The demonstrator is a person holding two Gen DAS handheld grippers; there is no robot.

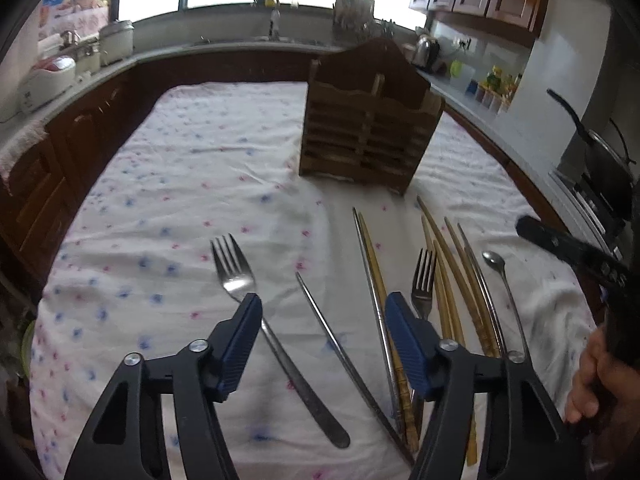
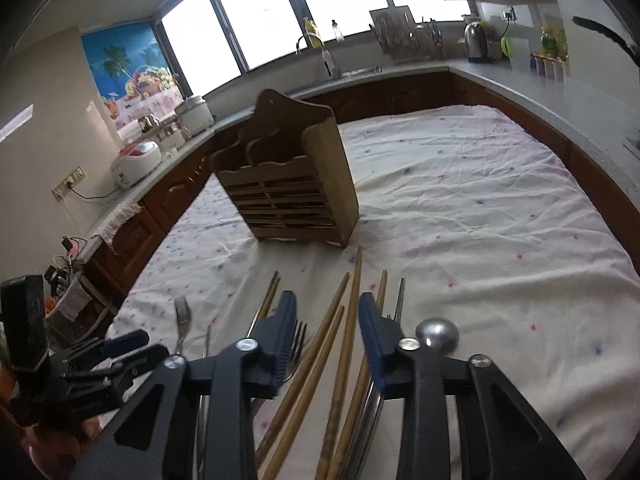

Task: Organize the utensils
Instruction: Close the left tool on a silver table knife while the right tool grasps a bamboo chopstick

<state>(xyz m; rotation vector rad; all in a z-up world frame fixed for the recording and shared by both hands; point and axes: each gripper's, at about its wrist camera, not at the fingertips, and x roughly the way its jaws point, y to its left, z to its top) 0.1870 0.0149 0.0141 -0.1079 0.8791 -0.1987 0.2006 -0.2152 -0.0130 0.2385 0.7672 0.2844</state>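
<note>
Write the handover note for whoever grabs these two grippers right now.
Left gripper: open, holds nothing, over a metal chopstick beside the large fork.
Right gripper: open, holds nothing, wooden chopsticks between its fingers.
Wooden utensil holder: upright on the tablecloth, beyond the utensils.
Small fork and spoon also lie on the cloth.
Done: nothing sorted yet.
Left: move every utensil into the holder.
</note>
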